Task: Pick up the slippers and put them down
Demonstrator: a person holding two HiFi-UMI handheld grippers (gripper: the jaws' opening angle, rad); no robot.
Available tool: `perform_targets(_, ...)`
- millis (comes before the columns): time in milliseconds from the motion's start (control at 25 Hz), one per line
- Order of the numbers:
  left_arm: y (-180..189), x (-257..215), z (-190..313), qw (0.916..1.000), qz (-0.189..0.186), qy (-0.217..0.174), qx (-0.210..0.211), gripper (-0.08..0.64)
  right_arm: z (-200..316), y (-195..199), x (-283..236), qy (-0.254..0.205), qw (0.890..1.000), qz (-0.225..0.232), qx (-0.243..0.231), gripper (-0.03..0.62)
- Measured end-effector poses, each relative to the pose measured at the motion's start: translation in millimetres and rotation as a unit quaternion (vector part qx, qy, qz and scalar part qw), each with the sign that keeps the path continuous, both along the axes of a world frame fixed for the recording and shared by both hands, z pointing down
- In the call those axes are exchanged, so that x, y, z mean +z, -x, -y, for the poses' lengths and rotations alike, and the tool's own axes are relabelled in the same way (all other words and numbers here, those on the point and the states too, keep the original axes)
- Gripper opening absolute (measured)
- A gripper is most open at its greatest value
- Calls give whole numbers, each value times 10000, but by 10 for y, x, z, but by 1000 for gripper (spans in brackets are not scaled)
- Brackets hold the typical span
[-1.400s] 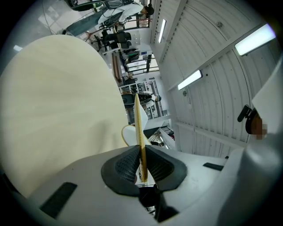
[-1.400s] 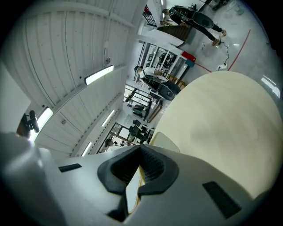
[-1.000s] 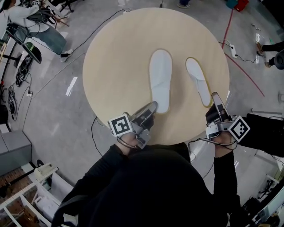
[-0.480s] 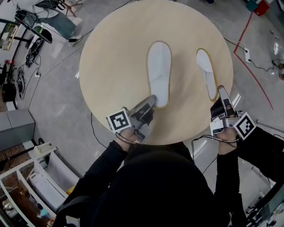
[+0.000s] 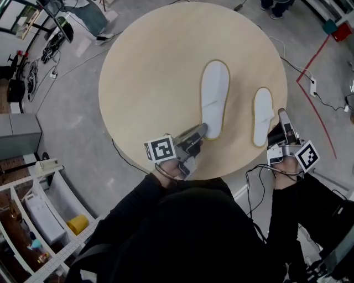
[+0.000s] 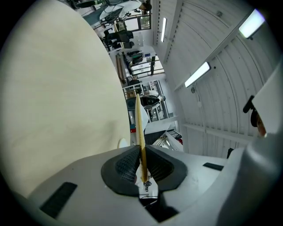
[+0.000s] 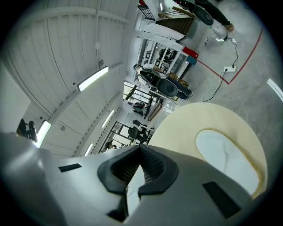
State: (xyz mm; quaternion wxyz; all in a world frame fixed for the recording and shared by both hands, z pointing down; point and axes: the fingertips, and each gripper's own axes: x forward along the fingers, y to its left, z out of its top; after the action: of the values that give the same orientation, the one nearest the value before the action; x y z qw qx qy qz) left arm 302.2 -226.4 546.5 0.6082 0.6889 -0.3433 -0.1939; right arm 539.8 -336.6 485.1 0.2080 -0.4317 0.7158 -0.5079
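Two white slippers with yellow rims lie on a round beige table (image 5: 149,83). My left gripper (image 5: 202,130) is shut on the heel of the left slipper (image 5: 214,94); in the left gripper view its thin yellow edge (image 6: 138,123) stands clamped between the pads (image 6: 128,163). My right gripper (image 5: 283,116) is at the right side of the right slipper (image 5: 263,116), close to the table's rim. In the right gripper view its jaws (image 7: 140,152) are shut with white material in the gap, and the slipper (image 7: 225,163) spreads out to the right over the table (image 7: 185,123).
The table stands on a grey floor with trailing cables, a power strip (image 5: 313,87) and a red line (image 5: 310,99) at the right. White shelving (image 5: 38,204) with a yellow object (image 5: 77,224) is at lower left. Someone's feet (image 5: 274,6) show at the top.
Both grippers have moved rightward across the table, and both slippers have gone with them. The right slipper has turned straighter and now lies nearer the front rim.
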Motion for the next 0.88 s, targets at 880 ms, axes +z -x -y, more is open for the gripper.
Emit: perform_targets(880, -1325, 904, 444, 9942, 234, 728, 757, 51, -14, -948, 1062, 917, 9944, -493, 181, 14)
